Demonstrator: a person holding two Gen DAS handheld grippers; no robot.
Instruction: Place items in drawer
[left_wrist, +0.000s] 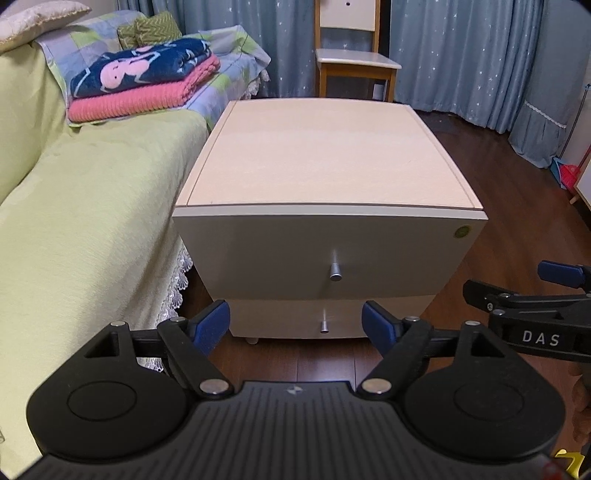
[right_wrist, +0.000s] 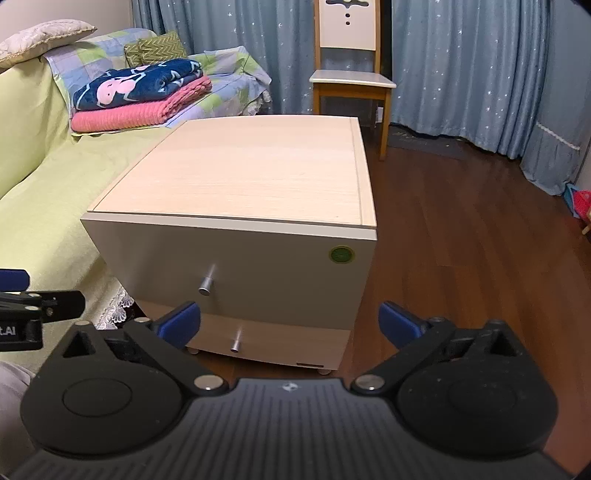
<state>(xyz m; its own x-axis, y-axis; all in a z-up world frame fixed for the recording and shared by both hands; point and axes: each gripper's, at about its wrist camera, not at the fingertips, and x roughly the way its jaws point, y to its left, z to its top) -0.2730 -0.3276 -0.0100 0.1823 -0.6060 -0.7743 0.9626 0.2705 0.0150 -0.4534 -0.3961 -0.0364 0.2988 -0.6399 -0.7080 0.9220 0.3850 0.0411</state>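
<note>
**Both drawers shut, nothing in hand yet**

I have the left gripper (left_wrist: 295, 325) and the right gripper (right_wrist: 290, 325) hovering in front of the pale wood two-drawer bedside cabinet (left_wrist: 325, 162), fingers on both spread wide and holding nothing. The upper drawer front (left_wrist: 317, 258) sits flush and closed, its small silver cylindrical knob (left_wrist: 335, 272) sticking straight out; the lower drawer (left_wrist: 328, 319) is closed too, with its own little silver knob (left_wrist: 324, 326) framed between my left fingers.

My read is that I am at the very start: a drawer has to come open before anything goes in. The next move calls for narrowing one pair of fingers around a knob and pulling straight back. The cabinet top is bare, and I cannot see which items are meant; the only loose things in view are the folded navy and pink blankets (left_wrist: 144, 81) on the green-covered sofa (left_wrist: 92, 206).

The sofa presses close against the cabinet's left side, so room is tight there. The dark wood floor (right_wrist: 461, 240) to the right and in front is open for the drawer's travel.
</note>
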